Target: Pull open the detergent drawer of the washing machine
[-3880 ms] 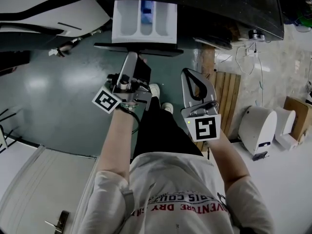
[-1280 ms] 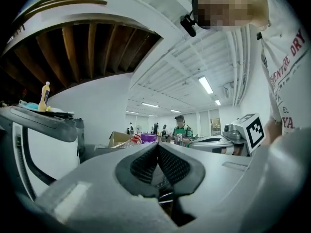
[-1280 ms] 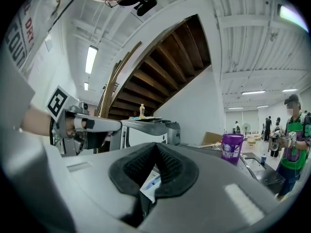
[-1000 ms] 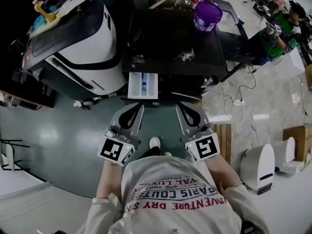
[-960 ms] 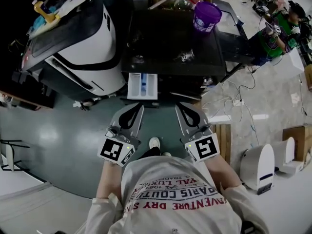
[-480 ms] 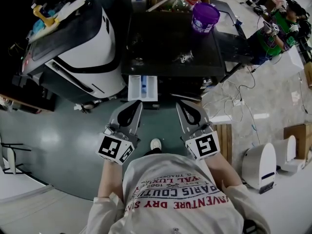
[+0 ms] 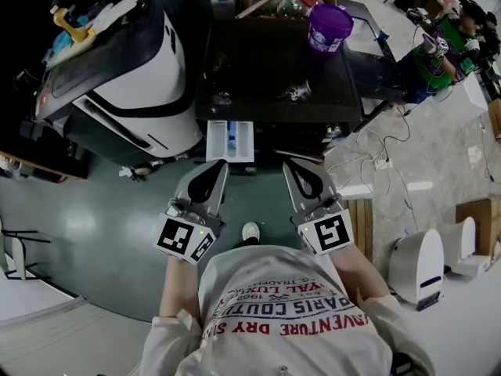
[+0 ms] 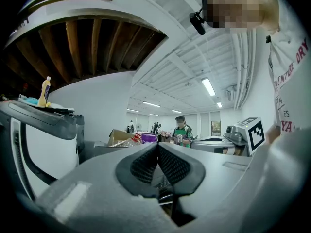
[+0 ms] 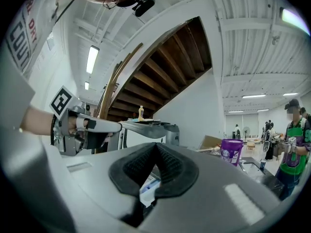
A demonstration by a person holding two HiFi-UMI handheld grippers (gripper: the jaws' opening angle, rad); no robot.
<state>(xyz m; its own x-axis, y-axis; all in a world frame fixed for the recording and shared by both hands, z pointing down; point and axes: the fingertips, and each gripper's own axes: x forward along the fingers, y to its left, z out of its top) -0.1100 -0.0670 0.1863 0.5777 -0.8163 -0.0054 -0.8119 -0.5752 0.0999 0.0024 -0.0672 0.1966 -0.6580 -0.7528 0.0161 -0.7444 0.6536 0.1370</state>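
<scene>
Detergent drawer [image 7: 229, 140] pulled out, white

A glossy dark green floor [image 7: 94, 210] fills the head view's left and middle, giving way to a pale mottled floor [image 7: 446, 155] from 1 to 4 o'clock. On the green floor stand a black washing machine [image 7: 278, 69] at 12 o'clock and a white-and-black machine [image 7: 133, 77] at 10 o'clock, side by side. A purple bucket [image 7: 329, 28] sits on the washing machine's top. A slatted wooden board [image 7: 366, 222] lies at 3 o'clock, loose cables [image 7: 391, 163] at 2, a white appliance [image 7: 415, 269] at 4.
</scene>
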